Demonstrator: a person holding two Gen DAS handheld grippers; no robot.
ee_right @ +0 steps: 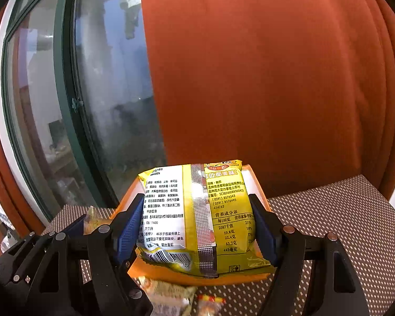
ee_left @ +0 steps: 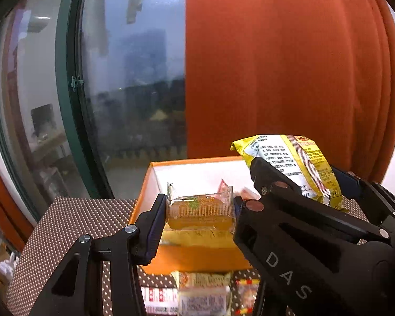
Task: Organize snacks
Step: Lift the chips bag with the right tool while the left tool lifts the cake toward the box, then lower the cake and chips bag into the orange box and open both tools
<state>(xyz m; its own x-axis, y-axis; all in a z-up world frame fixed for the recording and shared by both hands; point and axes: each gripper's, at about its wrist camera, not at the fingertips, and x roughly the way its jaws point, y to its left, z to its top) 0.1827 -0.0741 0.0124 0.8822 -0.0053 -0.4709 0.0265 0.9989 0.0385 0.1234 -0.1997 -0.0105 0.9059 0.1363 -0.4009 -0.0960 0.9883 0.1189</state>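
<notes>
Yellow packet point(ee_right: 197, 218) clamped in right gripper point(ee_right: 197, 226), left gripper point(ee_left: 200, 210) – clamping clear-wrapped cake point(ee_left: 200, 210)

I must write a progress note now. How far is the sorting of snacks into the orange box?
Done: a few packets already lie inside the orange box.

In hand: the left gripper holds a clear-wrapped yellow cake over the box, and the right gripper holds a yellow snack bag above it.

Left: both must go in, and several loose packets wait on the dotted tablecloth before the box.

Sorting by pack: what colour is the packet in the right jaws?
Yellow packet with a white text panel; clearest in the right wrist view.
</notes>
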